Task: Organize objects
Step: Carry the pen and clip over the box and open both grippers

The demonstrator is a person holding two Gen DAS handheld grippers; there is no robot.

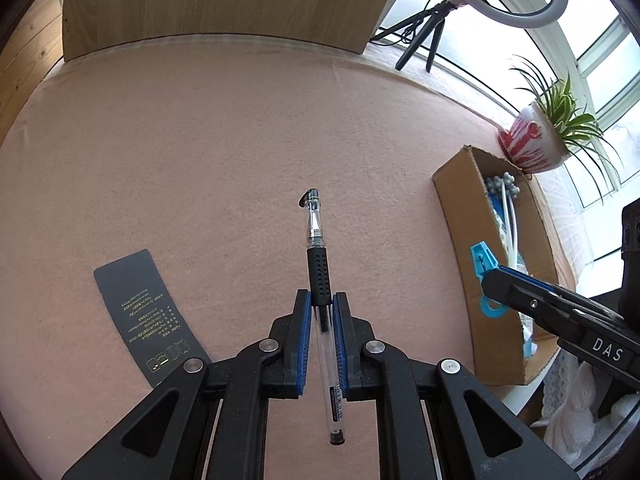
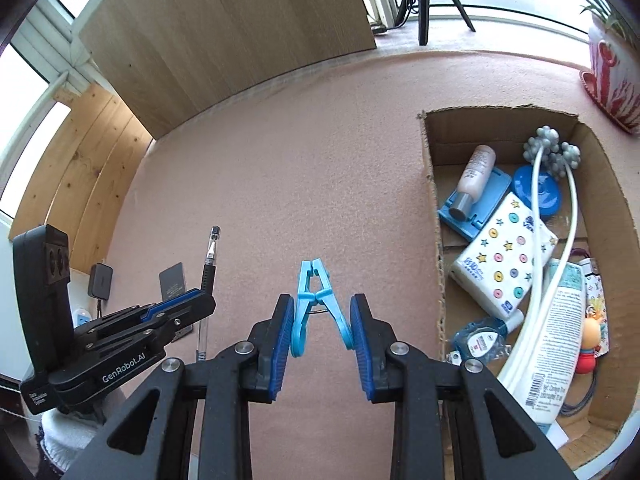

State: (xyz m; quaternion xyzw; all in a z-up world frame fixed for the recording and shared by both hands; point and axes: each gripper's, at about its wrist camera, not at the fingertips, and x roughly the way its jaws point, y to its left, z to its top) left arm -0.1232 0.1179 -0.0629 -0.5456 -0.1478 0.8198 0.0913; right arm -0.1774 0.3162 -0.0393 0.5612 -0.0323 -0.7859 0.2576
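Note:
My left gripper (image 1: 322, 300) is shut on a clear pen (image 1: 317, 240) with a black rubber grip, held above the pink felt table (image 1: 200, 160), tip pointing away. The same pen (image 2: 209, 256) shows in the right wrist view, sticking up from the left gripper (image 2: 202, 294). My right gripper (image 2: 320, 320) is shut on a light blue clothespin (image 2: 314, 300), its handle loops pressed between the blue pads. That clothespin (image 1: 482, 260) appears in the left wrist view at the edge of the cardboard box (image 1: 456, 216), with the right gripper (image 1: 494, 280) beside it.
The cardboard box (image 2: 432, 200) at the right holds a tissue pack (image 2: 500, 264), a small bottle (image 2: 474, 176), a lotion tube (image 2: 556, 332), a white massager and other bits. A black card (image 1: 140, 312) lies on the felt. A potted plant (image 1: 540, 140), tripod and wooden board stand behind.

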